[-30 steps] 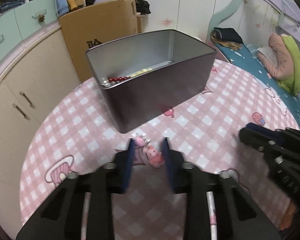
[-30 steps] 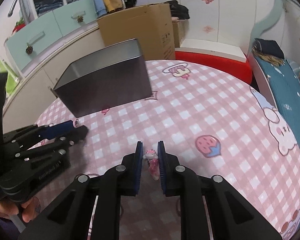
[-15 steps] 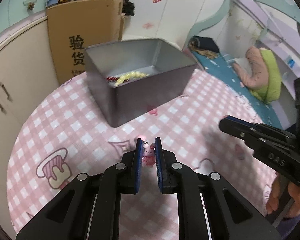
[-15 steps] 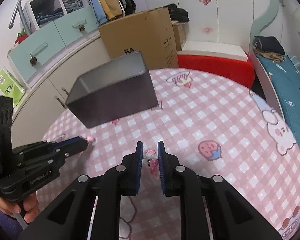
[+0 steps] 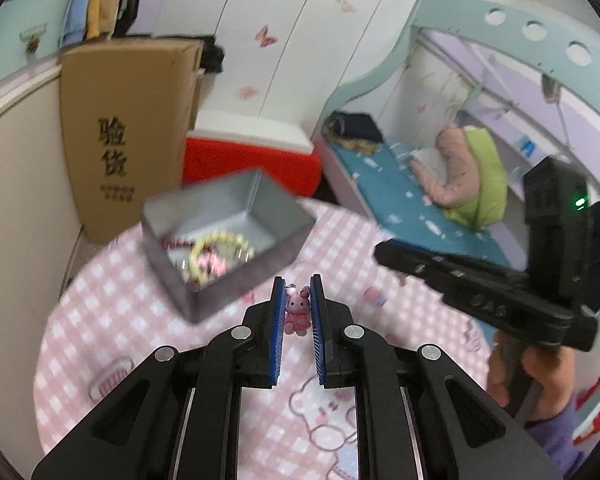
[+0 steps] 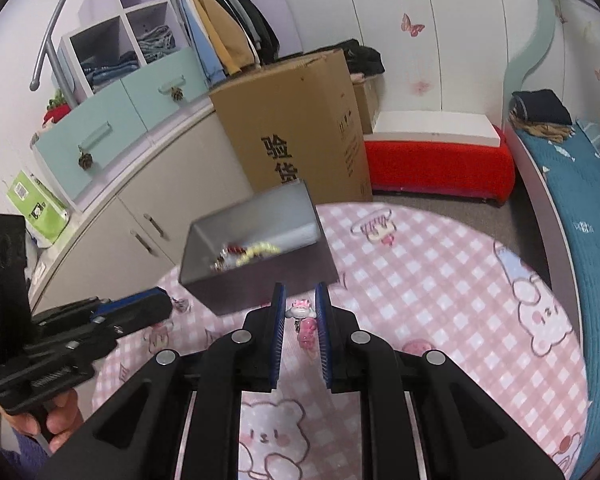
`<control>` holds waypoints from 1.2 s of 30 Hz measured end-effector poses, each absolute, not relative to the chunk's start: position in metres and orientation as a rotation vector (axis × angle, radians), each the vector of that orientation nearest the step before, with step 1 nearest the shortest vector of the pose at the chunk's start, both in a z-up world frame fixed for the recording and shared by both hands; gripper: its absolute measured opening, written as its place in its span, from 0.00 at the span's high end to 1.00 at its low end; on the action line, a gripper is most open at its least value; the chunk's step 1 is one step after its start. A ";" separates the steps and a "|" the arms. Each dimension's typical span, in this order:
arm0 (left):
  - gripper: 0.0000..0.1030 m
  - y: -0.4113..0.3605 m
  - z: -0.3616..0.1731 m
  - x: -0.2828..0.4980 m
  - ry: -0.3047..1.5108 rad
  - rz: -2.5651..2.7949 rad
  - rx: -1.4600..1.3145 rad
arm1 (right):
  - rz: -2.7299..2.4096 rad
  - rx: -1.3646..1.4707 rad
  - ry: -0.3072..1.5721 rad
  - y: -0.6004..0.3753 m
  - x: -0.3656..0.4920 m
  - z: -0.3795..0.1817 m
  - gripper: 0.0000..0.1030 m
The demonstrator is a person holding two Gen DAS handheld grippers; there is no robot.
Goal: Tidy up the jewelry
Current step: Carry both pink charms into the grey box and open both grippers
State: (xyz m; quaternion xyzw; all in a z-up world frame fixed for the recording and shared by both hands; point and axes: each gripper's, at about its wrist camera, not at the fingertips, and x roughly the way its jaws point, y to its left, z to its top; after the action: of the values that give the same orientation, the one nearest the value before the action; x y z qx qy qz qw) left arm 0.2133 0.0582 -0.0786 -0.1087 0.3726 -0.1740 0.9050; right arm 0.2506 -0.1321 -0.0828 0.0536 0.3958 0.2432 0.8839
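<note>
Left wrist view: metal tin (image 5: 236, 236) and its beaded contents (image 5: 216, 254) motion-blurred; individual pieces not distinguishable. Right wrist view: left gripper (image 6: 168, 308) fingertips hide whatever they hold. Cardboard box (image 6: 296, 128) lettering partly occluded by tin.

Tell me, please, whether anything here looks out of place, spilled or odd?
Nothing stands out. The metal tin sits upright on the checked cloth with bracelets inside, and each gripper, left gripper and right gripper, holds a small pink charm.
</note>
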 end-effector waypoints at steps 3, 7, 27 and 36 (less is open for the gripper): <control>0.87 0.067 -0.060 0.222 0.737 -0.358 -0.226 | 0.521 0.127 0.809 -0.125 0.258 -0.071 0.86; 0.87 0.077 -0.046 0.238 0.724 -0.348 -0.236 | 0.543 0.126 0.808 -0.108 0.270 -0.062 0.86; 0.85 0.100 -0.114 0.306 0.941 -0.277 -0.258 | 0.536 0.090 0.942 -0.038 0.330 -0.106 0.86; 0.85 0.100 -0.109 0.301 0.926 -0.253 -0.231 | 0.528 0.096 0.971 -0.035 0.334 -0.118 0.86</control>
State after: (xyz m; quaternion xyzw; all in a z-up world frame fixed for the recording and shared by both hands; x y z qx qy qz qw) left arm 0.3007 0.1000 -0.1092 -0.1109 0.4443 -0.1217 0.8806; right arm 0.3344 -0.0353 -0.1184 0.0454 0.4611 0.2507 0.8500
